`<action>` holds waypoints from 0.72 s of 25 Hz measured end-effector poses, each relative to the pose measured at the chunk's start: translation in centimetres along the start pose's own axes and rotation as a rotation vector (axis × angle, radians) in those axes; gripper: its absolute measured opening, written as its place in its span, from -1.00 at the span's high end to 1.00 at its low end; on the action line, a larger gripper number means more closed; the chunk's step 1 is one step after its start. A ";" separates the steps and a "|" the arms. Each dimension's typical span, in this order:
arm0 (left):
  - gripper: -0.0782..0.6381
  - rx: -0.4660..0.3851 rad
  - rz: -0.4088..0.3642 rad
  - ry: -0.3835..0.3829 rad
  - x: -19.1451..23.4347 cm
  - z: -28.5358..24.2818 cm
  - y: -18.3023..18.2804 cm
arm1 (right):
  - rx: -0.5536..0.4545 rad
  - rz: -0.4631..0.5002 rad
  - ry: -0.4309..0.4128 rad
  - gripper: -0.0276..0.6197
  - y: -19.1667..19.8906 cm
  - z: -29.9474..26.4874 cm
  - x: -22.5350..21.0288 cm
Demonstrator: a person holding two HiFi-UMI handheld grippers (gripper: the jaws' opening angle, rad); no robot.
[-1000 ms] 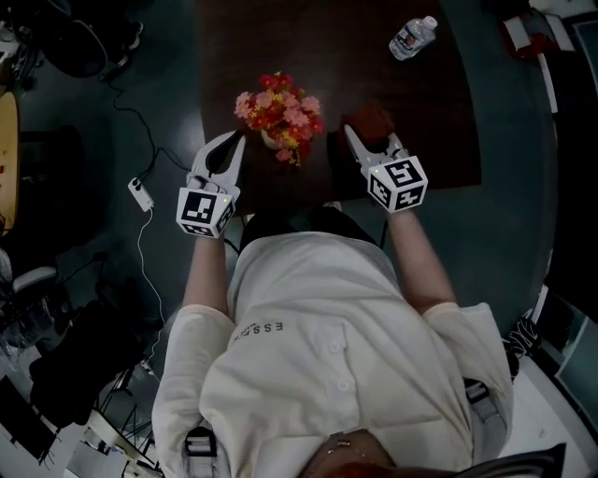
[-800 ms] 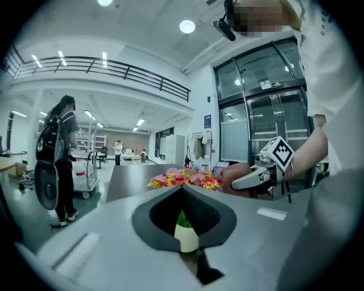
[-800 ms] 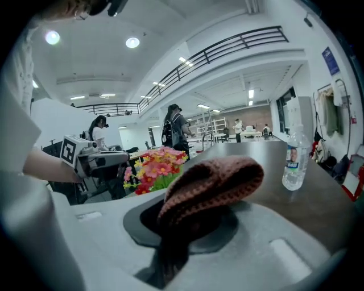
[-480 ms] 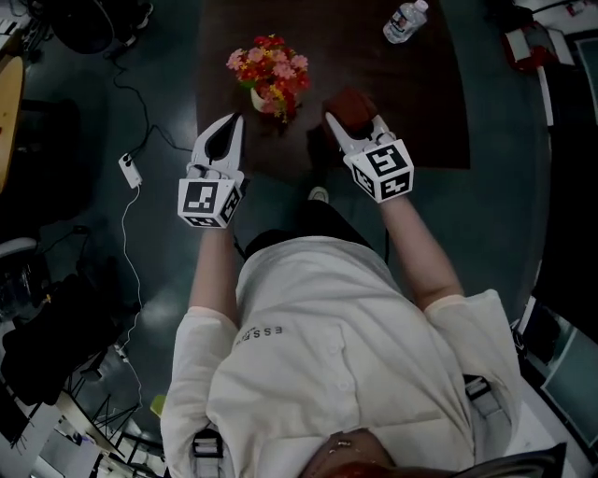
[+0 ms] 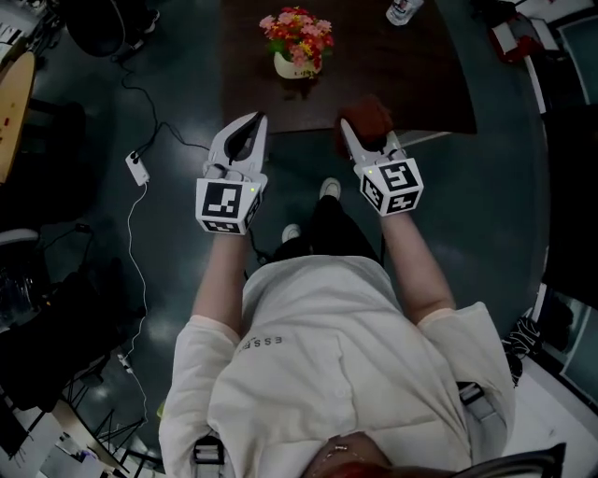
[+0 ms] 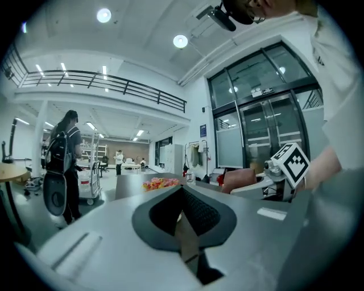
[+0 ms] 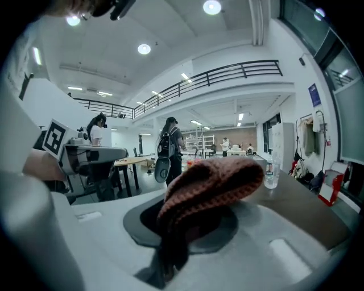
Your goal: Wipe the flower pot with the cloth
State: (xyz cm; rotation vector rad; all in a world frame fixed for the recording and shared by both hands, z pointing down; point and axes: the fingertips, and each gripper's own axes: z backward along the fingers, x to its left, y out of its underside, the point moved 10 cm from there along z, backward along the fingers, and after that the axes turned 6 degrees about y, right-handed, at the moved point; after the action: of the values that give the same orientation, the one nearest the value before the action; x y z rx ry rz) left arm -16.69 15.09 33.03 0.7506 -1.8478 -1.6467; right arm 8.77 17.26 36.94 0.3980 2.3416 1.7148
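A small white flower pot (image 5: 296,65) with red and pink flowers (image 5: 299,28) stands near the front edge of a dark table (image 5: 392,84). Those flowers (image 6: 160,183) show far ahead in the left gripper view. My left gripper (image 5: 245,126) is shut with nothing in it and hangs over the floor, short of the table's edge. My right gripper (image 5: 360,135) is shut on a reddish-brown knitted cloth (image 5: 366,119), at the table's front edge, right of the pot. The cloth (image 7: 213,185) bulges up out of the jaws in the right gripper view.
A water bottle (image 5: 403,10) lies at the table's far side, seen upright-looking as a bottle (image 7: 272,170) in the right gripper view. A white power strip (image 5: 137,168) and cable lie on the floor to the left. People (image 7: 169,149) stand farther off by other tables.
Both grippers and the person have drawn back from the table; the pot now lies farther ahead. The cloth stays in the right gripper.
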 end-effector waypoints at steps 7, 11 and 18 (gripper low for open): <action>0.74 0.043 0.050 -0.023 -2.2 5.5 1.0 | 0.000 0.048 0.010 0.77 1.5 5.0 5.6; 0.74 -0.038 0.046 -0.008 -3.7 7.3 0.7 | 0.004 0.056 0.024 0.77 1.8 6.4 6.5; 0.74 -0.049 0.033 -0.038 -5.7 9.3 0.4 | 0.012 0.076 0.033 0.77 2.5 8.9 7.2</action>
State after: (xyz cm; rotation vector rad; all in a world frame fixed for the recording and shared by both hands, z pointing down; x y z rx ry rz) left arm -19.38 25.64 32.34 0.6684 -1.8289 -1.6899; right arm 5.16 28.38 36.57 0.4704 2.3904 1.7541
